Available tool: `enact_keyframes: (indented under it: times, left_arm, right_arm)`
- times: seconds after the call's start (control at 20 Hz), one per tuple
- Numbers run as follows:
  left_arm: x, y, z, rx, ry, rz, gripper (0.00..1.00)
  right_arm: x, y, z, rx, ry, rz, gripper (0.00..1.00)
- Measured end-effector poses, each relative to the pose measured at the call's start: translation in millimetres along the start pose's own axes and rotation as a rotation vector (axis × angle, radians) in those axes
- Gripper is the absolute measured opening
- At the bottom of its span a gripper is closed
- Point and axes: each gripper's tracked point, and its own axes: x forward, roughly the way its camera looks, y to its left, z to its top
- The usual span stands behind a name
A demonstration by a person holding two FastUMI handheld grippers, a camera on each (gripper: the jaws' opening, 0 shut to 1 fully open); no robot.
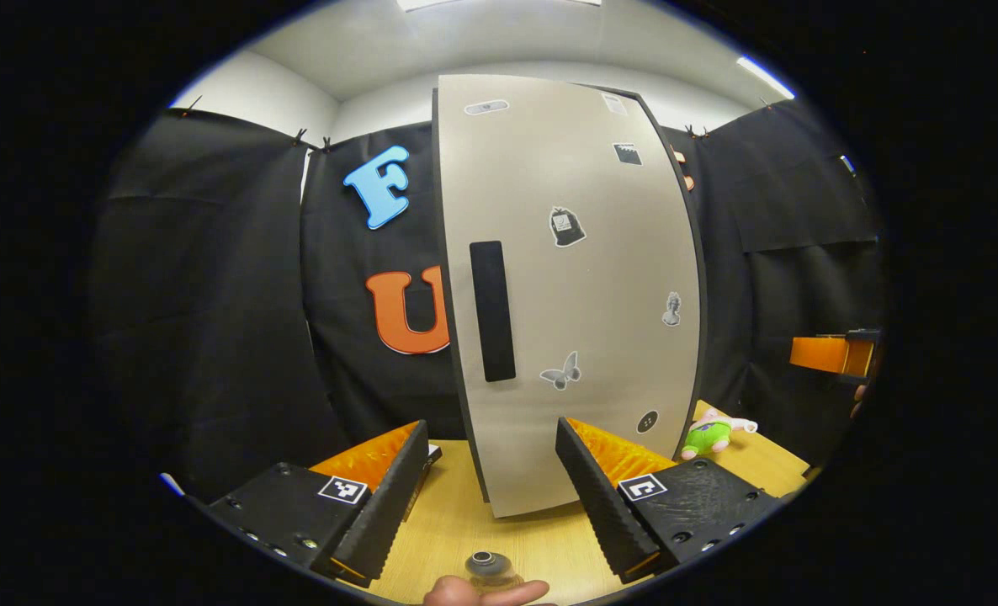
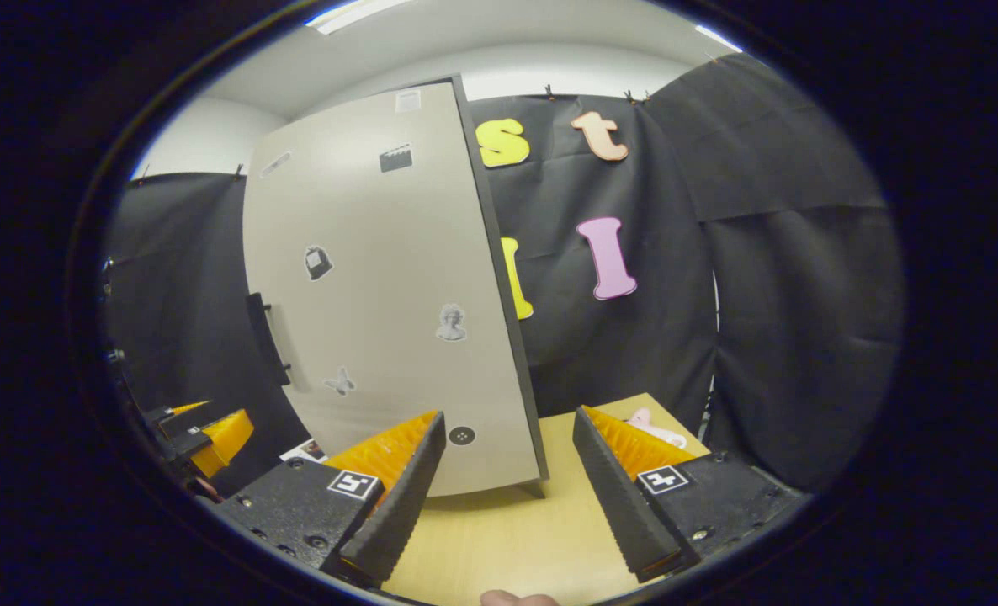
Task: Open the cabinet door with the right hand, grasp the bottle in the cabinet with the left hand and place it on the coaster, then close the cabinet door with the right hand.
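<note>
The cabinet (image 1: 583, 320) stands on the wooden table (image 1: 457, 522) with its beige, sticker-covered door shut. A long black handle (image 1: 492, 311) runs down the door's left edge. My left gripper (image 1: 492, 425) is open in front of the door's lower part, a little short of it, with nothing between its fingers. Close to the camera, a small clear thing with a dark round top (image 1: 483, 562) sits by a fingertip. My right gripper (image 2: 509, 414) is open and bare, facing the cabinet's (image 2: 381, 295) right edge. Its handle (image 2: 268, 337) lies far left.
A green and pink plush toy (image 1: 709, 433) lies on the table to the right of the cabinet. The other gripper (image 1: 831, 353) shows at the far right with a hand on it. A flat pale thing (image 2: 305, 450) lies by the cabinet's foot.
</note>
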Motion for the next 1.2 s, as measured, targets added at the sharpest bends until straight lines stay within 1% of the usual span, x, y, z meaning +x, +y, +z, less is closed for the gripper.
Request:
enact_keyframes:
  times: [0.1, 0.3, 0.4, 0.6, 0.75, 0.9, 1.2]
  left_arm:
    - [6, 0, 1, -0.015, 0.004, 0.000, 0.93]
    - [15, -6, 18, -0.017, -0.032, -0.013, 0.93]
    - [18, -7, 19, -0.009, -0.034, -0.017, 0.93]
    - [24, -4, 23, -0.030, -0.044, -0.019, 0.93]
    - [29, -2, 19, -0.057, -0.036, -0.024, 0.93]
    - [32, 0, 15, -0.067, -0.035, -0.024, 0.93]
    - [28, -13, 15, -0.082, -0.041, -0.049, 0.93]
  right_arm:
    - [11, 0, 4, -0.068, 0.001, -0.029, 0.97]
    - [32, 35, 3, -0.076, 0.000, 0.017, 0.97]
    - [37, 47, 6, -0.084, -0.020, 0.025, 0.97]
    - [39, 64, 6, -0.118, -0.044, 0.048, 0.97]
    - [36, 67, 4, -0.125, -0.041, 0.056, 0.97]
    - [34, 59, 7, -0.126, -0.038, 0.046, 0.97]
    - [29, 50, 6, -0.130, -0.026, 0.028, 0.97]
